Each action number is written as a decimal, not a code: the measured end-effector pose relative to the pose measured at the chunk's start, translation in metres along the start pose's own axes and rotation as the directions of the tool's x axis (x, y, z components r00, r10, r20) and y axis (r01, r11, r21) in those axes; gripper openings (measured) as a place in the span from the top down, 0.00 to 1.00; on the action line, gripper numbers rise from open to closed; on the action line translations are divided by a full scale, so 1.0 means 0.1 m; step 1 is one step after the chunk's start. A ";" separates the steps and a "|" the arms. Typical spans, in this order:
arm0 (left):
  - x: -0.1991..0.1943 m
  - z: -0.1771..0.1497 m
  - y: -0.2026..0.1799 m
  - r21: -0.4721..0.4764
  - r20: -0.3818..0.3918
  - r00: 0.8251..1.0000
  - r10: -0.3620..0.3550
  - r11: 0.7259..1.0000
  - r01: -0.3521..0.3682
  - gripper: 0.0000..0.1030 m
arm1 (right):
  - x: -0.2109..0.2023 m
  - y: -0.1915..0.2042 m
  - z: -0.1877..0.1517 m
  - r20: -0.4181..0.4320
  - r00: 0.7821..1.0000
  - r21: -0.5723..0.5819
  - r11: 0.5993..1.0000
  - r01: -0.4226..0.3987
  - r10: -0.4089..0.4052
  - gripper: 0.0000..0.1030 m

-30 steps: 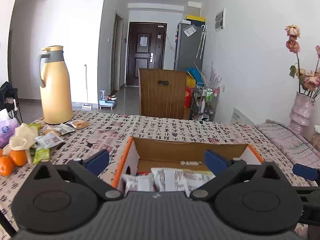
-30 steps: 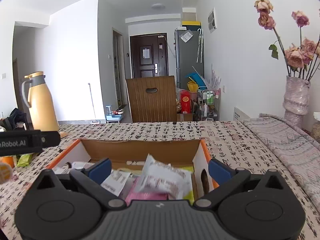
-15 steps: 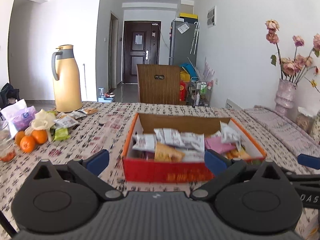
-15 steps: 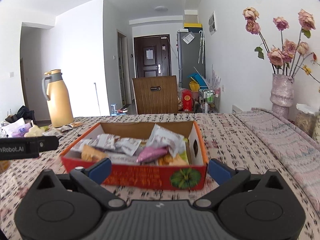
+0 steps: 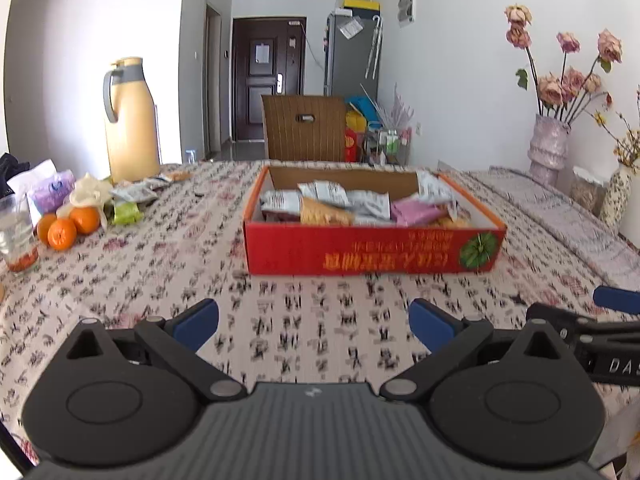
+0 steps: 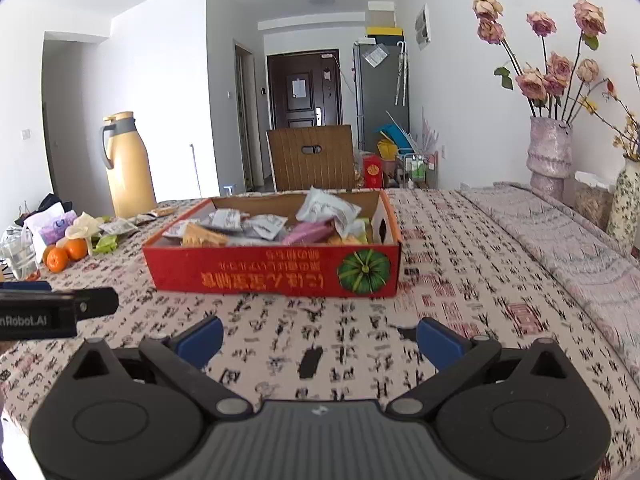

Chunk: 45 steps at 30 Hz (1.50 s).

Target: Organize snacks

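You see the box [image 5: 372, 254] at the centre of the frame on the tabletop [image 5: 160, 264], with snack packets [image 5: 344, 204] lying in it. At the left edge lie oranges [image 5: 68, 226] and loose packets [image 5: 132, 196], with the jug [image 5: 130, 120] behind them. A chair [image 5: 304, 128] stands behind the box, and vases [image 5: 548, 150] at the right.

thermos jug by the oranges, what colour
Pale yellow thermos jug with a grey collar and handle, clearest in the right wrist view.

glass [image 5: 16, 232]: cut off at the left edge
box lettering [image 6: 262, 278]: upside down, too blurred to read
lower snack packets [image 5: 344, 208]: hidden under others
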<state>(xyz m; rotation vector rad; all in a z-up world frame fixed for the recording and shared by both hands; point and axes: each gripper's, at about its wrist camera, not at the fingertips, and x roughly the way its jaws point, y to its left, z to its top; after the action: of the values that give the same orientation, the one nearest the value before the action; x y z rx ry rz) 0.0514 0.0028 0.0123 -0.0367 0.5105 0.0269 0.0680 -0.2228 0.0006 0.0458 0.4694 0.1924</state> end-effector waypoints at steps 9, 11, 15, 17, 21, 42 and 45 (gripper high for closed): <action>-0.08 -0.15 -0.01 0.015 -0.016 1.000 -0.020 1.000 0.020 0.00 | -0.07 -0.04 -0.12 -0.017 1.000 0.009 1.000 0.017 -0.017 0.00; -0.09 -0.16 -0.02 0.020 -0.018 1.000 -0.023 1.000 0.023 0.00 | -0.08 -0.04 -0.13 -0.020 1.000 0.009 1.000 0.019 -0.018 0.00; -0.09 -0.18 -0.04 0.024 -0.022 0.999 -0.026 0.999 0.026 0.00 | -0.08 -0.05 -0.14 -0.024 1.000 0.011 1.000 0.019 -0.019 0.00; -0.10 -0.17 -0.04 0.024 -0.021 0.999 -0.026 0.999 0.027 0.00 | -0.08 -0.05 -0.15 -0.024 1.000 0.011 1.000 0.019 -0.018 0.00; -0.10 -0.17 -0.05 0.026 -0.021 0.999 -0.026 0.999 0.027 0.00 | -0.08 -0.05 -0.15 -0.024 1.000 0.011 1.000 0.019 -0.019 0.00; -0.10 -0.18 -0.06 0.025 -0.022 0.999 -0.028 0.999 0.029 0.00 | -0.08 -0.05 -0.17 -0.028 0.999 0.009 1.000 0.019 -0.018 0.00; -0.10 -0.18 -0.06 0.025 -0.022 0.999 -0.028 0.999 0.029 0.00 | -0.08 -0.05 -0.17 -0.029 0.999 0.010 1.000 0.019 -0.019 0.00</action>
<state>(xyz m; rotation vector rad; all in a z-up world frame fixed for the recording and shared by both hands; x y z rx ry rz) 0.0341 -0.0036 0.0016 -0.0195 0.5320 -0.0080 0.0544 -0.2294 -0.0116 0.0483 0.4990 0.1725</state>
